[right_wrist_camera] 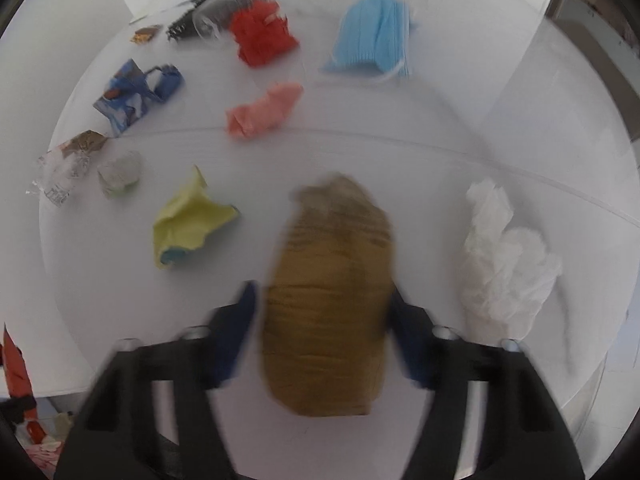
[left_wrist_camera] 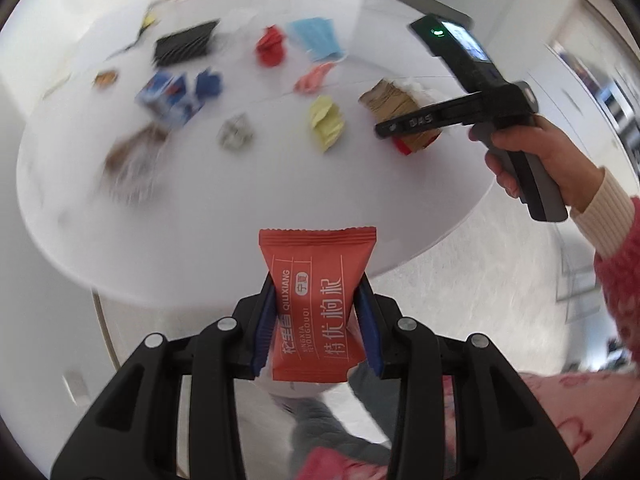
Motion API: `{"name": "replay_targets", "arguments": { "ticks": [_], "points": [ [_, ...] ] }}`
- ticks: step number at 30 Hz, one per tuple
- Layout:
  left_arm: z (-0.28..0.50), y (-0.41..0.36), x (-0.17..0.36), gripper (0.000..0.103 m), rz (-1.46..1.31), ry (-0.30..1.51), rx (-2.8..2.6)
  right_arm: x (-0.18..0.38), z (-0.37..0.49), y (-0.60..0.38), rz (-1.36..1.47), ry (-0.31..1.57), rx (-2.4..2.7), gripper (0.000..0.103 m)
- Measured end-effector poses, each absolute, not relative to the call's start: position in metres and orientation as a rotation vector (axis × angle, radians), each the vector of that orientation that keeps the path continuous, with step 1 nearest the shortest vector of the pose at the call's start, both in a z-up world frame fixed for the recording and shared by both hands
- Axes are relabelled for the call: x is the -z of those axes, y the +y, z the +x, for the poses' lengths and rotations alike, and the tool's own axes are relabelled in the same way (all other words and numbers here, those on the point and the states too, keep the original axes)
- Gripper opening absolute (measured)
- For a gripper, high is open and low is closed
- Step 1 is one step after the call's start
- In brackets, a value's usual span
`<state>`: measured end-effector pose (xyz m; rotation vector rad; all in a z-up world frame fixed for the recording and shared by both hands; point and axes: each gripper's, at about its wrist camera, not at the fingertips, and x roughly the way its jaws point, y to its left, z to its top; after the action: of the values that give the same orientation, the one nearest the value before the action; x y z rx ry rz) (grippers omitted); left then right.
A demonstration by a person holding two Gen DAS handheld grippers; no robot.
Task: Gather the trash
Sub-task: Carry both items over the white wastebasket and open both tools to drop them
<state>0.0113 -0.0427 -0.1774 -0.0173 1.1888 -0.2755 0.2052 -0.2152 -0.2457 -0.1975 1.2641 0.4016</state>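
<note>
My left gripper (left_wrist_camera: 317,280) is shut on a red snack packet (left_wrist_camera: 316,308), held upright past the near edge of the round white table (left_wrist_camera: 280,192). The right gripper (right_wrist_camera: 323,292) points down at a crumpled brown paper bag (right_wrist_camera: 328,292) on the table. The bag fills the gap between its blue pads (right_wrist_camera: 240,320), which lie against both of its sides, though the picture is blurred. In the left wrist view the right gripper (left_wrist_camera: 386,128) sits over the same brown bag (left_wrist_camera: 392,100), with a person's hand (left_wrist_camera: 532,152) on its handle.
Other litter lies on the table: yellow paper (right_wrist_camera: 188,220), a white tissue (right_wrist_camera: 504,256), pink paper (right_wrist_camera: 264,114), a blue face mask (right_wrist_camera: 376,36), red paper (right_wrist_camera: 262,36), a blue wrapper (right_wrist_camera: 136,92), a clear wrapper (right_wrist_camera: 60,168).
</note>
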Motion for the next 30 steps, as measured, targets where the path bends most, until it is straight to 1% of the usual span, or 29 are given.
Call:
{"name": "replay_targets", "arguments": {
  "ticks": [1, 3, 6, 9, 13, 15, 17, 18, 20, 23, 29, 30],
  "points": [
    [0.009, -0.042, 0.181, 0.037, -0.032, 1.205, 0.279, 0.246, 0.205, -0.217, -0.195, 1.261, -0.407, 0.041],
    [0.0, -0.042, 0.184, 0.037, -0.004, 1.21, 0.285, 0.246, 0.205, -0.22, -0.171, 1.27, -0.415, 0.039],
    [-0.006, -0.033, 0.193, 0.037, 0.012, 1.22, 0.289, 0.24, 0.196, -0.23, -0.114, 1.27, -0.411, 0.039],
    [-0.012, -0.026, 0.201, 0.037, -0.021, 1.247, 0.315, 0.219, 0.17, -0.232, -0.105, 1.241, -0.41, 0.039],
    [-0.025, -0.03, 0.216, 0.037, -0.011, 1.273, 0.384, 0.186, 0.109, -0.236, -0.033, 1.225, -0.434, 0.039],
    [-0.031, -0.03, 0.222, 0.043, -0.02, 1.277, 0.419, 0.175, 0.08, -0.233, 0.007, 1.222, -0.453, 0.039],
    [-0.035, -0.029, 0.226, 0.07, -0.018, 1.287, 0.416, 0.167, 0.056, -0.223, 0.036, 1.22, -0.474, 0.04],
    [-0.038, -0.028, 0.226, 0.074, -0.015, 1.277, 0.408, 0.164, 0.043, -0.22, 0.049, 1.219, -0.482, 0.04],
    [-0.044, -0.026, 0.222, 0.079, -0.002, 1.255, 0.412, 0.158, 0.019, -0.209, 0.057, 1.212, -0.499, 0.04],
    [-0.049, -0.022, 0.213, 0.083, 0.014, 1.237, 0.404, 0.152, -0.003, -0.194, 0.045, 1.185, -0.521, 0.04],
    [-0.059, 0.005, 0.171, 0.093, -0.004, 1.161, 0.299, 0.162, -0.029, -0.165, 0.028, 1.164, -0.568, 0.042],
    [-0.062, 0.013, 0.164, 0.095, -0.007, 1.146, 0.267, 0.165, -0.032, -0.161, 0.018, 1.163, -0.577, 0.044]
  ]
}}
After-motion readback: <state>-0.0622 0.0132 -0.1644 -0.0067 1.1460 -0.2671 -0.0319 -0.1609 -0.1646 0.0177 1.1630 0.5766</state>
